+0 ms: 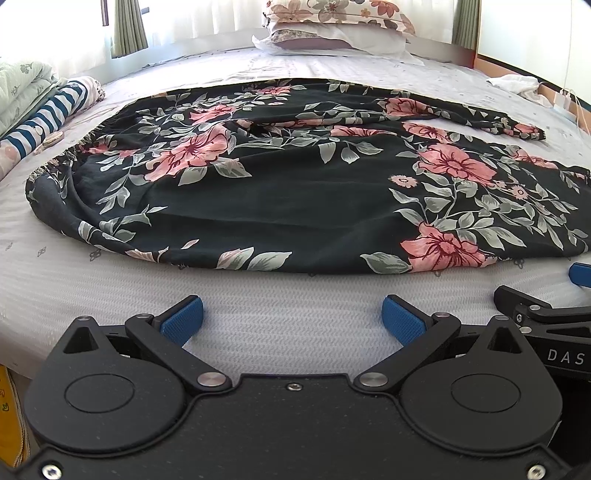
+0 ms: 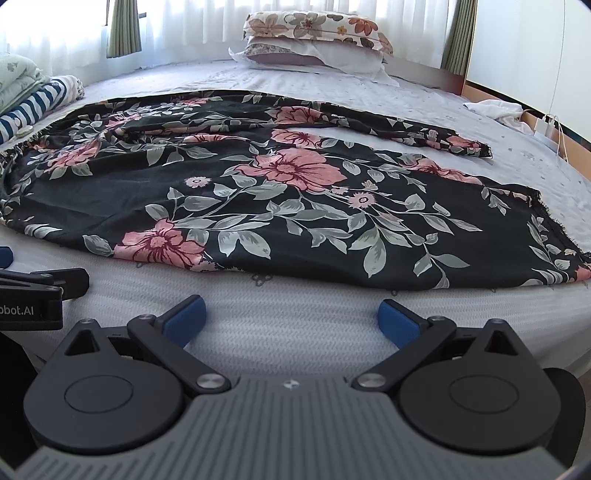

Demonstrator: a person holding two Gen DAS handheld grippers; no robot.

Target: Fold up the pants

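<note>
Black pants with pink flowers and grey leaves [image 1: 280,192] lie spread flat across the bed, the elastic waist at the left, the two legs reaching right. They also show in the right wrist view [image 2: 295,199]. My left gripper [image 1: 291,317] is open and empty, over bare sheet just short of the pants' near edge. My right gripper [image 2: 291,317] is open and empty, also just short of the near edge, nearer the leg ends. The right gripper shows at the left wrist view's right edge [image 1: 546,310].
The bed's grey sheet [image 1: 288,332] runs under everything. Stacked pillows [image 1: 332,33] lie at the far end. Folded striped and green bedding [image 1: 48,107] sits at the left. A white cloth [image 2: 495,109] and cables lie at the far right by the wooden frame.
</note>
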